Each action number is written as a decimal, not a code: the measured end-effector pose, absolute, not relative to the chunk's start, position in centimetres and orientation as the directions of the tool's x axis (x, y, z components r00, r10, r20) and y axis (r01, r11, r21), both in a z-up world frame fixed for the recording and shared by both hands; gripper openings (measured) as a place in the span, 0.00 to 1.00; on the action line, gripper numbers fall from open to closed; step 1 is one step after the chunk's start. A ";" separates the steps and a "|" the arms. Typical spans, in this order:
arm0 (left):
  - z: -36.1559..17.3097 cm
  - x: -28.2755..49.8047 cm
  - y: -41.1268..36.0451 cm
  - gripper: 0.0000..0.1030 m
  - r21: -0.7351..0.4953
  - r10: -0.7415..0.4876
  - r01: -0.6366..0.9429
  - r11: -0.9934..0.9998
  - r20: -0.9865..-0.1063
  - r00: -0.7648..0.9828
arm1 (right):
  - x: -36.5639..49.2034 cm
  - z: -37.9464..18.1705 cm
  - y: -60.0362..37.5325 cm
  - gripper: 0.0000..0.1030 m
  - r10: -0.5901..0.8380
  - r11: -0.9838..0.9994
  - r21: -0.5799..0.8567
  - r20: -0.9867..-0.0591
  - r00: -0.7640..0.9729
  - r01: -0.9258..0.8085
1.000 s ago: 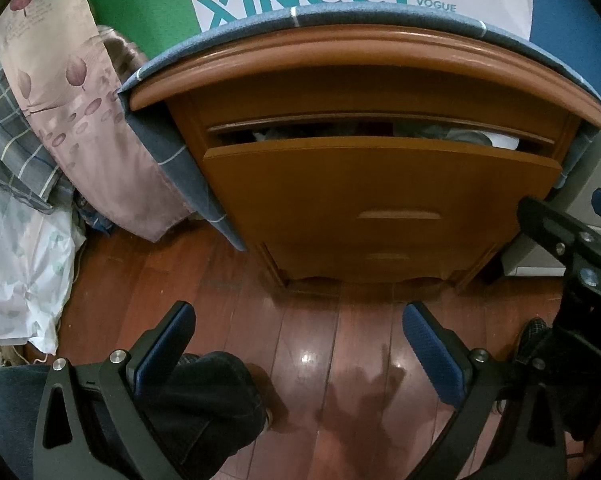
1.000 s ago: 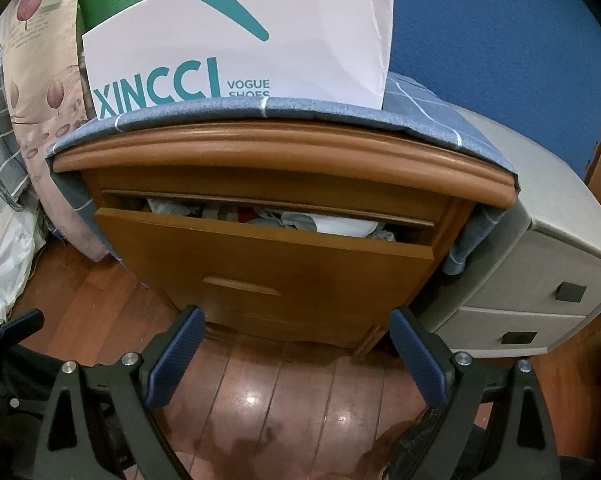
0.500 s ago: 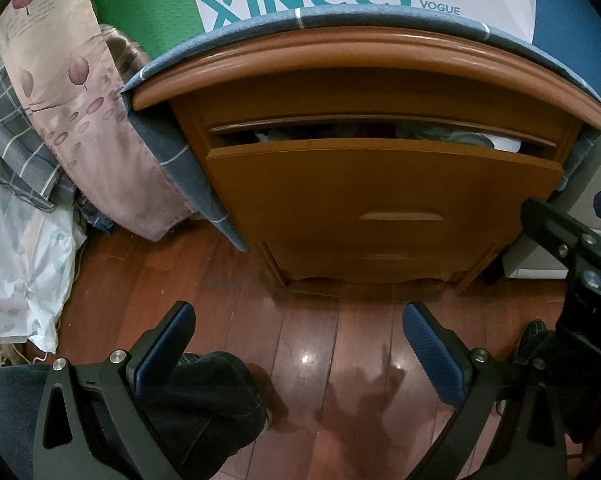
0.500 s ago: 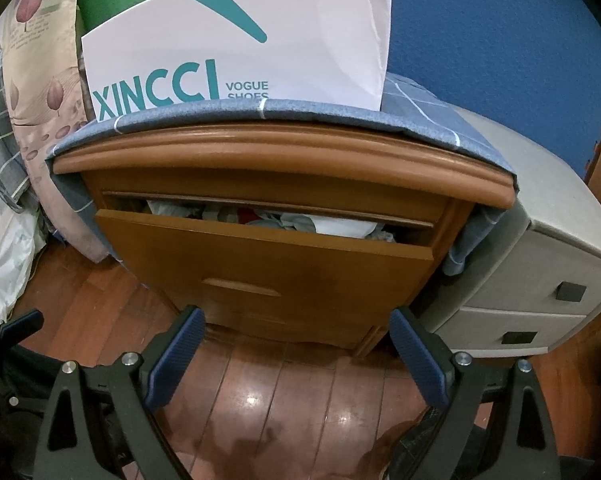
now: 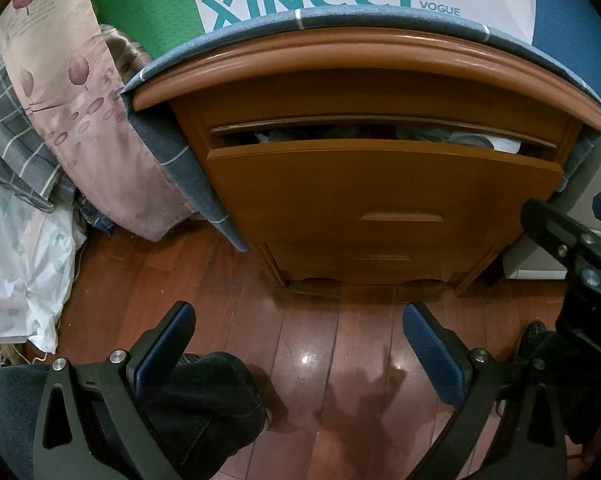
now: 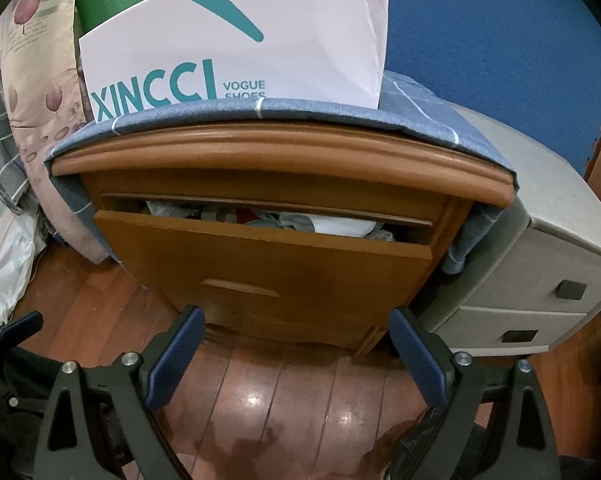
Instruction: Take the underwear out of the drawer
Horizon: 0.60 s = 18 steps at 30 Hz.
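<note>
**Drawer ajar, both tongs wide and empty over the floor**

From my remote seat, the left tongs (image 5: 298, 350) hang low in the frame with blue pads spread apart, nothing between them but the red-brown wooden floor (image 5: 324, 344). The right tongs (image 6: 296, 354) stand the same way, spread and empty, just short of the wooden nightstand (image 6: 284, 160). Its top drawer (image 6: 260, 256) fills the middle of the right wrist view, pulled out a little. The underwear (image 6: 296, 222) lies inside as a jumble of white, grey and red cloth showing through the gap above the drawer front; I cannot tell single pieces apart. A blue checked cloth (image 6: 416, 114) drapes the nightstand's top, and a white shoe box (image 6: 236, 44) printed XINCCI stands on it. A grey cabinet (image 6: 540, 264) sits at right, bedding (image 5: 28, 128) at upper left.
</note>
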<state>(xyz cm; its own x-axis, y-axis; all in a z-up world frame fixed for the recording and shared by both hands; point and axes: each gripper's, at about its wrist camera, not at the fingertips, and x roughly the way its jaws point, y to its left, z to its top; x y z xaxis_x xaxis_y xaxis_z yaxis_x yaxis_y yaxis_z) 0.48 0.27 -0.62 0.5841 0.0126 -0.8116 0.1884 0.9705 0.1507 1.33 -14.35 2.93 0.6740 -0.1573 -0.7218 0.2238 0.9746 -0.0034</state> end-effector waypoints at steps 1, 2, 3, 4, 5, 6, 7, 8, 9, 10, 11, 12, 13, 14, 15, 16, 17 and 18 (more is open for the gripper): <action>-0.6 0.5 0.3 1.00 0.151 0.013 0.189 0.970 -0.812 0.583 | 1.3 2.9 -14.3 0.93 -0.158 0.974 -0.005 -0.723 0.673 0.225; -0.6 0.5 0.4 1.00 0.150 0.013 0.187 0.971 -0.813 0.583 | 1.3 2.9 -14.3 0.93 -0.158 0.974 -0.003 -0.723 0.673 0.225; -0.6 0.5 0.3 1.00 0.149 0.013 0.186 0.971 -0.813 0.582 | 1.3 2.9 -14.4 0.93 -0.157 0.974 -0.001 -0.723 0.673 0.227; -0.6 0.5 0.3 1.00 0.148 0.013 0.185 0.971 -0.813 0.582 | 1.3 2.9 -14.4 0.93 -0.157 0.974 0.000 -0.723 0.673 0.227; -0.6 0.6 0.3 1.00 0.149 0.014 0.184 0.972 -0.813 0.582 | 1.3 2.9 -14.4 0.93 -0.158 0.973 0.000 -0.723 0.673 0.229; -0.6 0.6 0.3 1.00 0.149 0.015 0.184 0.971 -0.813 0.582 | 1.3 2.8 -14.4 0.93 -0.158 0.973 0.001 -0.724 0.672 0.230; -0.6 0.6 0.4 1.00 0.149 0.013 0.186 0.971 -0.813 0.582 | 1.3 2.8 -14.4 0.93 -0.156 0.973 0.003 -0.725 0.671 0.229; -0.6 0.7 0.4 1.00 0.149 0.014 0.185 0.971 -0.813 0.582 | 1.3 2.8 -14.4 0.93 -0.155 0.974 0.003 -0.726 0.670 0.229; -0.6 0.6 0.4 1.00 0.147 0.012 0.186 0.971 -0.814 0.581 | 1.3 2.8 -14.4 0.93 -0.157 0.973 0.001 -0.727 0.669 0.230; -0.6 0.6 0.4 1.00 0.147 0.011 0.186 0.971 -0.813 0.582 | 1.3 2.8 -14.4 0.93 -0.157 0.973 0.001 -0.727 0.668 0.229; -0.6 0.6 0.4 1.00 0.149 0.013 0.186 0.971 -0.814 0.581 | 1.3 2.8 -14.4 0.93 -0.157 0.973 0.001 -0.727 0.669 0.230; -0.6 0.6 0.3 1.00 0.150 0.015 0.186 0.971 -0.815 0.580 | 1.3 2.8 -14.4 0.93 -0.158 0.973 0.002 -0.726 0.670 0.231; -0.6 0.6 0.4 1.00 0.148 0.013 0.187 0.971 -0.816 0.578 | 1.4 2.7 -14.4 0.93 -0.158 0.973 0.002 -0.726 0.669 0.231; -0.6 0.6 0.4 1.00 0.147 0.012 0.187 0.971 -0.816 0.578 | 1.4 2.7 -14.4 0.93 -0.158 0.973 0.003 -0.727 0.669 0.232; -0.6 0.5 0.4 1.00 0.148 0.013 0.187 0.971 -0.816 0.578 | 1.3 2.7 -14.4 0.93 -0.158 0.973 0.003 -0.727 0.668 0.233; -0.5 0.5 0.4 1.00 0.149 0.013 0.189 0.971 -0.816 0.578 | 1.3 2.7 -14.4 0.93 -0.158 0.972 0.003 -0.727 0.668 0.234; -0.6 0.5 0.4 1.00 0.149 0.013 0.188 0.971 -0.816 0.578 | 1.4 2.7 -14.4 0.93 -0.158 0.972 0.003 -0.728 0.667 0.234; -0.6 0.5 0.4 1.00 0.148 0.014 0.186 0.971 -0.816 0.578 | 1.4 2.6 -14.5 0.93 -0.158 0.972 0.004 -0.729 0.666 0.235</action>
<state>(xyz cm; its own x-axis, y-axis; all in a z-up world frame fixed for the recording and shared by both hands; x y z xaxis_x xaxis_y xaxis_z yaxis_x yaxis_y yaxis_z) 0.51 0.42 -0.58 0.5785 0.0137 -0.8156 0.1858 0.9714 0.1481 1.39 -14.46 2.63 0.6658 -0.1582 -0.7292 0.2353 0.9719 0.0039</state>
